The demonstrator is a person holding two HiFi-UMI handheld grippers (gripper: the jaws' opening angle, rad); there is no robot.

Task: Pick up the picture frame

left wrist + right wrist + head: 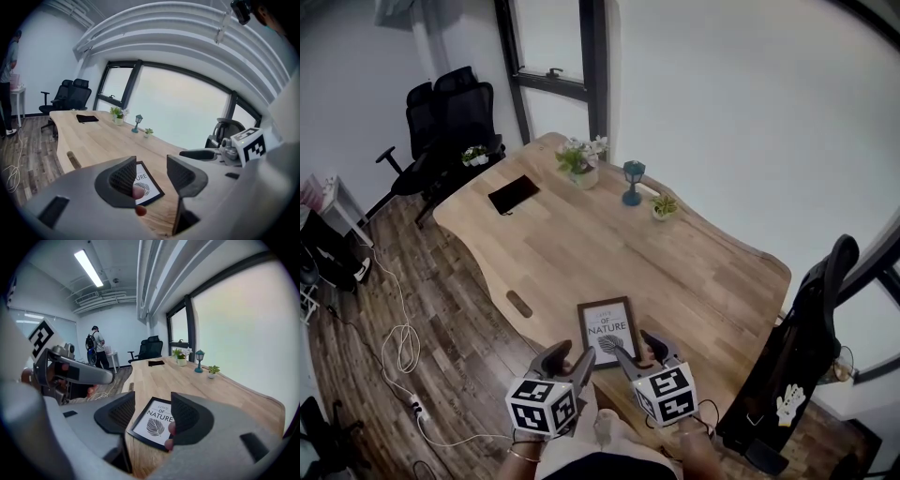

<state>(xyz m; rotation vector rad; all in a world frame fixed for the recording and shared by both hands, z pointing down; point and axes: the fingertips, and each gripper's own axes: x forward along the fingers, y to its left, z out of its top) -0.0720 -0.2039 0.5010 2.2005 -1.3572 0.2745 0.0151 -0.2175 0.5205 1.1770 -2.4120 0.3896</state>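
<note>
A black picture frame (pixel 607 330) with a white print reading "LOVE OF NATURE" lies flat near the front edge of the wooden table (pixel 581 244). My left gripper (pixel 572 359) hovers just left of the frame's near edge, jaws apart with nothing between them. My right gripper (pixel 630 354) hangs over the frame's near right corner, also open and empty. In the left gripper view the frame (pixel 146 187) shows between the jaws of the left gripper (pixel 152 180); in the right gripper view the frame (pixel 154 422) lies below the right gripper (pixel 152 417).
Far across the table stand a potted flower (pixel 581 161), a small blue lamp (pixel 632 181), a tiny plant (pixel 663 207) and a black pad (pixel 514 194). Office chairs (pixel 450 122) sit at the far left, another chair (pixel 806 347) at the right. A person (pixel 97 348) stands in the background.
</note>
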